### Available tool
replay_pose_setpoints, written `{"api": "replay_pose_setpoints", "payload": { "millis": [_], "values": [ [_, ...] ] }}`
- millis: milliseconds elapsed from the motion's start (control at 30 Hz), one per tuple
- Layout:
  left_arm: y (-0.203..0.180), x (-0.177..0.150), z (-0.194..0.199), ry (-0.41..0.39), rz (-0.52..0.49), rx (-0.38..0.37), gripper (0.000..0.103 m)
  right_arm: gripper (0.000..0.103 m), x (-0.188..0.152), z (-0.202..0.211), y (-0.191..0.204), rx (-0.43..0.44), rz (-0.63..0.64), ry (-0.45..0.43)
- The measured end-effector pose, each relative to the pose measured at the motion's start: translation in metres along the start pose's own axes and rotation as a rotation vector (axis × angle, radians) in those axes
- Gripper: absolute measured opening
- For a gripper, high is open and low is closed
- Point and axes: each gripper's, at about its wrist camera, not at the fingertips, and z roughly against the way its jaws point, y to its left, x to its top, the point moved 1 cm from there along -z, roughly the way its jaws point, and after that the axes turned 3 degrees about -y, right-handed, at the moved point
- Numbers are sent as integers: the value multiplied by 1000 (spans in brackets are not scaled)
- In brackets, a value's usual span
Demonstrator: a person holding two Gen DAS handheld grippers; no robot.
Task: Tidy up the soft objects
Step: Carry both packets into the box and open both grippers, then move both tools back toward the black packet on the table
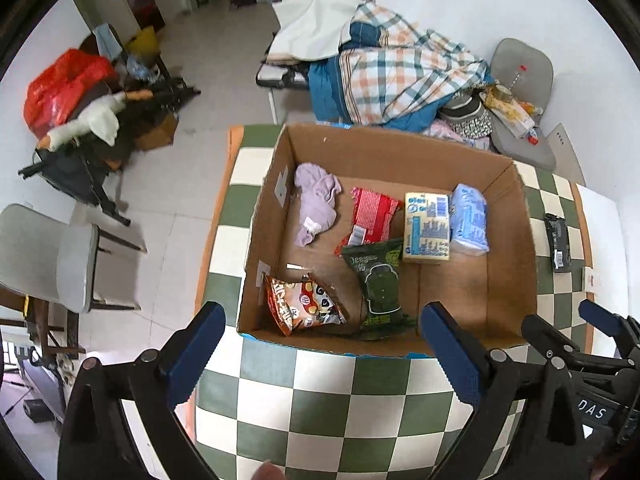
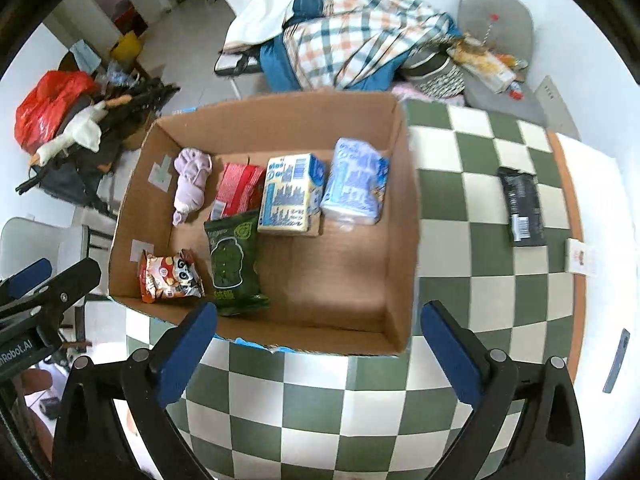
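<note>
Snack pkts in box (image 1: 516, 240), beyond empty left hand-held gripper (image 1: 322, 344).

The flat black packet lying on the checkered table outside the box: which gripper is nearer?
Right. The right gripper hovers beside the cardboard box, on the black packet's side; the left gripper is farther over.

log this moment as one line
left claw: open, empty | right claw: open, empty | box: six items | black packet: on table
</note>
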Motion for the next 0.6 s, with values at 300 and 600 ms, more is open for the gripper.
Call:
{"api": "replay_pose_setpoints", "payload": {
  "millis": [300, 600],
  "values": [
    [-15, -13, 41, -89, -13, 13, 103, 103, -24, 42, -6, -3, 13, -68],
    [-37, -15, 63, -119, -27, -2, 103, 103, -35, 61, -17, 54, 3, -81]
  ]
}}
